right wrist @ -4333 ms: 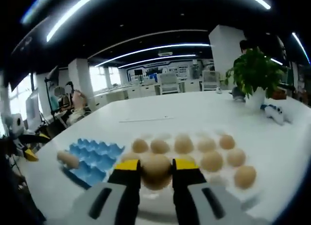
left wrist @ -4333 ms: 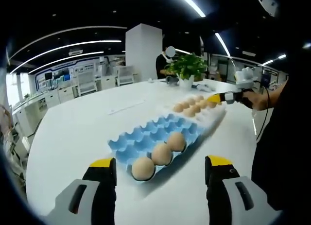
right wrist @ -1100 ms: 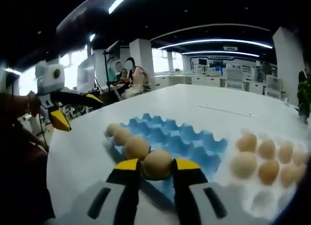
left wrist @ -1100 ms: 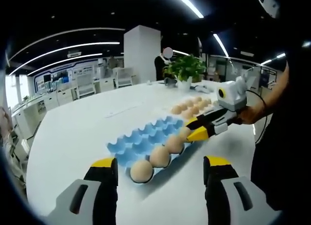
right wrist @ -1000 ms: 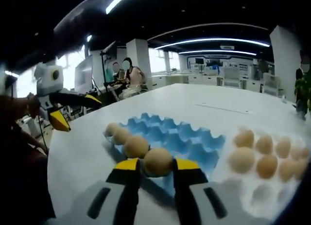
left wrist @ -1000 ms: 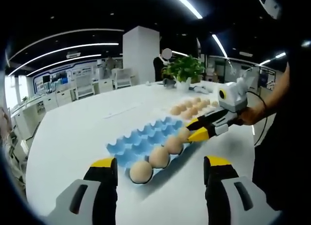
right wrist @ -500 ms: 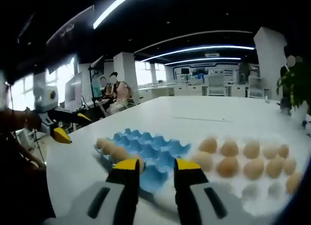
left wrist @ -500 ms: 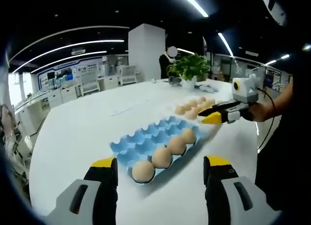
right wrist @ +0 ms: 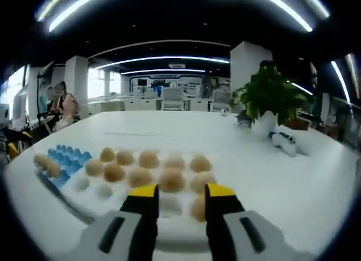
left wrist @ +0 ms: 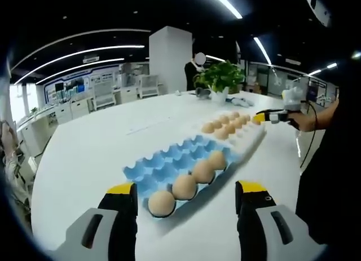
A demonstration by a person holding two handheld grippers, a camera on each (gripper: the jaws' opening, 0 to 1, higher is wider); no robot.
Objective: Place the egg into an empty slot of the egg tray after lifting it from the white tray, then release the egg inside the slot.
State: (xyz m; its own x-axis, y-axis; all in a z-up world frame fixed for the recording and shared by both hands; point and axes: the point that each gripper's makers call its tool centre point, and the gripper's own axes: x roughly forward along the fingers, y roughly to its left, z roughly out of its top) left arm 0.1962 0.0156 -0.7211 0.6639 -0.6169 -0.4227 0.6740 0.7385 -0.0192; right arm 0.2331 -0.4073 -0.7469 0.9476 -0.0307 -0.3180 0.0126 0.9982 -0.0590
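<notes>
- In the left gripper view, the left gripper (left wrist: 183,196) sat low over the white table (left wrist: 84,159) with its yellow-tipped jaws spread wide and nothing held between them.
- Right ahead of those jaws was the blue egg tray (left wrist: 175,162), running diagonally away from the camera.
- Four eggs sat in a row along the tray's near edge. The closest egg (left wrist: 161,203) was just beyond the gap between the jaws, and the furthest one (left wrist: 217,159) was up toward the tray's far end. The other blue slots looked empty.
- Past the blue tray and touching or nearly touching its far end was the white tray (left wrist: 248,138), with a bunch of brown eggs (left wrist: 223,125) in it.
- Further right, the right gripper (left wrist: 260,118) came into that view in a person's hand (left wrist: 302,121), yellow tips over the far end of the white tray. Couldn't tell its jaw gap from there.
- A potted plant (left wrist: 219,79) stood on the table behind the trays.
- In the right gripper view, the blue egg tray (right wrist: 63,159) was off at the far left with a couple of eggs showing along its edge.
- The white tray (right wrist: 98,202) lay straight in front, its eggs in rows.
- The right gripper (right wrist: 180,196) hovered over the near part of the white tray, jaws apart and gripping nothing; one egg (right wrist: 171,179) sat just beyond the gap, another (right wrist: 198,207) beside the right jaw.
- The potted plant (right wrist: 269,100) was off to the right.
</notes>
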